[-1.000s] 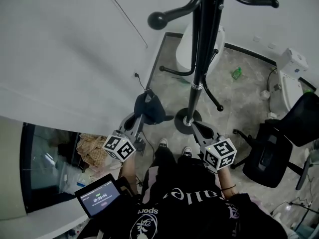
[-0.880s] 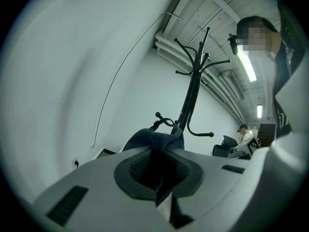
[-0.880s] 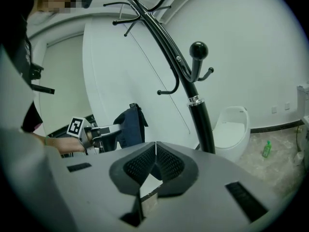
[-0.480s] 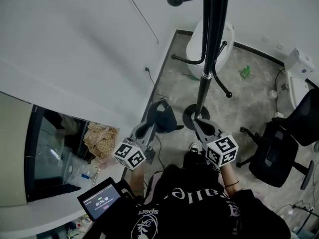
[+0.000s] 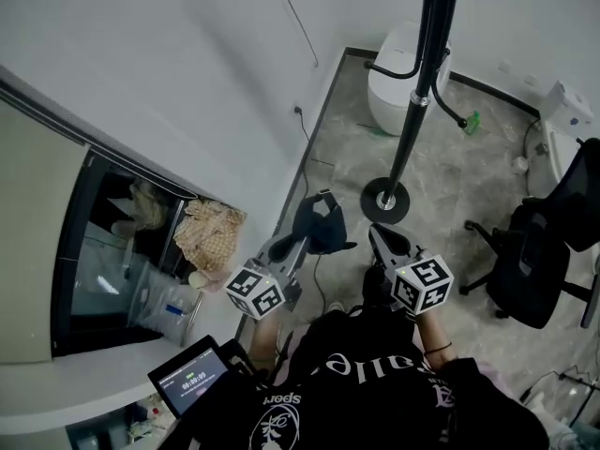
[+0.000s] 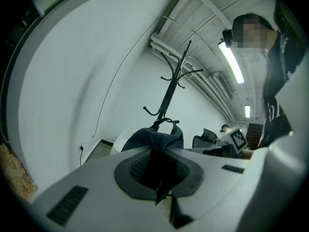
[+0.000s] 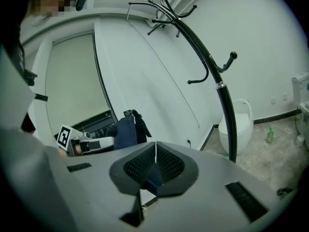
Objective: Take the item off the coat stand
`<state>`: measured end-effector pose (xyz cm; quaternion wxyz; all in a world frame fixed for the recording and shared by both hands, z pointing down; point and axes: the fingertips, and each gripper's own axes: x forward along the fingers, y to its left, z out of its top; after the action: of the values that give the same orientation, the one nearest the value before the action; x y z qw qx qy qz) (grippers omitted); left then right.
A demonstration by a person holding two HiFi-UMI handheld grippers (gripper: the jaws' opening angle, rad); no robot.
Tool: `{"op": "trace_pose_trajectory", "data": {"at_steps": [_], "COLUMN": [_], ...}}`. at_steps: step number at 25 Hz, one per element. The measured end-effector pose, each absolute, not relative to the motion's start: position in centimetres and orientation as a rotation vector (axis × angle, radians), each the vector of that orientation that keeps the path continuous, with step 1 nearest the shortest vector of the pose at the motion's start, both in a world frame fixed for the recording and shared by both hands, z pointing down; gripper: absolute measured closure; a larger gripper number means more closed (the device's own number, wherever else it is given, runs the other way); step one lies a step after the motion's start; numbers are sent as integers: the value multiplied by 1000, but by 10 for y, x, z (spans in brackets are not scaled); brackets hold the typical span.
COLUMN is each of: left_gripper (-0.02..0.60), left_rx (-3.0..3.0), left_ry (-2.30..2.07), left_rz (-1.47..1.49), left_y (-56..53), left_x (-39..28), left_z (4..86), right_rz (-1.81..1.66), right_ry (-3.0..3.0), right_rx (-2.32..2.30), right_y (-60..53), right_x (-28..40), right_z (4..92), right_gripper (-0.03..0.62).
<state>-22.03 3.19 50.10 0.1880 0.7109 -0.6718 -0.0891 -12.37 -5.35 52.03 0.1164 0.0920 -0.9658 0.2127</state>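
Cap (image 5: pixel 317 225) hangs off the stand (image 5: pixel 413 101), well clear of it above the floor, clamped in our left gripper (image 5: pixel 302 240). Right gripper (image 5: pixel 379 235) closed, empty. We judge it light, soft, floppy; the pinched fabric holds fine, the brim looks firmer.

The item (image 5: pixel 321 221) sits in the left claw (image 5: pixel 306 240), just left of the right claw (image 5: pixel 376 234). The coat stand (image 5: pixel 417 97) rises ahead of both claws, with a bin (image 5: pixel 392 81) behind it. An office chair (image 5: pixel 536 262) stands right of the right claw.
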Motion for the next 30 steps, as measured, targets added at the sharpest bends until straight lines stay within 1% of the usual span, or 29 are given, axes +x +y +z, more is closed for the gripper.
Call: {"op": "trace_pose_trajectory", "data": {"at_steps": [5,11,19,25,30], "left_gripper": [571,571,571,571,571], "left_rx": [1986,2016,2122,2127,2117], "left_ry": [-1847,-1764,-1672,-1660,-1700], "left_rz": [-244,-240,-227,-212,-234], "left_y": [107,149,154,147,150], "left_x": [-205,-172,-108,-62,6], "left_z": [516,525,511,508,502], "right_rz": [645,651,640,603,549], "right_ry": [-2817,-2795,-2799,-2822,-2847], "right_rx": [323,441,548,523,457], "right_y": [18,67,81,81,88], "right_x": [-102,-54,7,40,102], "right_z": [528,531,522,507,500], "right_gripper": [576,576,576,576,576]}}
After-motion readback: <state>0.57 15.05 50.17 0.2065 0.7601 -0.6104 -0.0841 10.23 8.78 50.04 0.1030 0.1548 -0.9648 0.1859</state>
